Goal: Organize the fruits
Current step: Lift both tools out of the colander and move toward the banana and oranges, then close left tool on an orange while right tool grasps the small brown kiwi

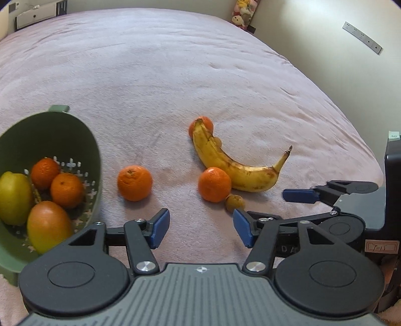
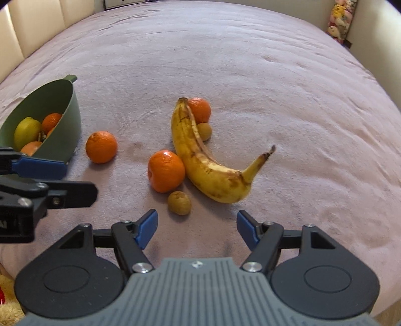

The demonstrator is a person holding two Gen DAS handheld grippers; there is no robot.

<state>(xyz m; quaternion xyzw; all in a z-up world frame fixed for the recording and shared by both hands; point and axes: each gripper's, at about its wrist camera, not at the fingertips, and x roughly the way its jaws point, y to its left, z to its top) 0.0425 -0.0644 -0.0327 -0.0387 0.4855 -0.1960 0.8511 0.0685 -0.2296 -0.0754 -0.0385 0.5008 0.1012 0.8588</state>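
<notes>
The banana (image 2: 204,160) is lying on the pink bedspread (image 2: 250,62) with a mandarin (image 2: 166,170) touching its side, well right of the green colander (image 1: 62,130). Only the left view is showing inside it: a lemon (image 1: 13,198), a mango (image 1: 48,225), two more mandarins. Left gripper (image 1: 200,228) and right gripper (image 2: 196,228) are both hanging apart with nothing between them.

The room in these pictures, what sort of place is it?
Most likely a bedroom at home. The fruit lies on a wide bed with a soft pink cover, a padded headboard stands behind it, and soft toys sit in the corner.
</notes>
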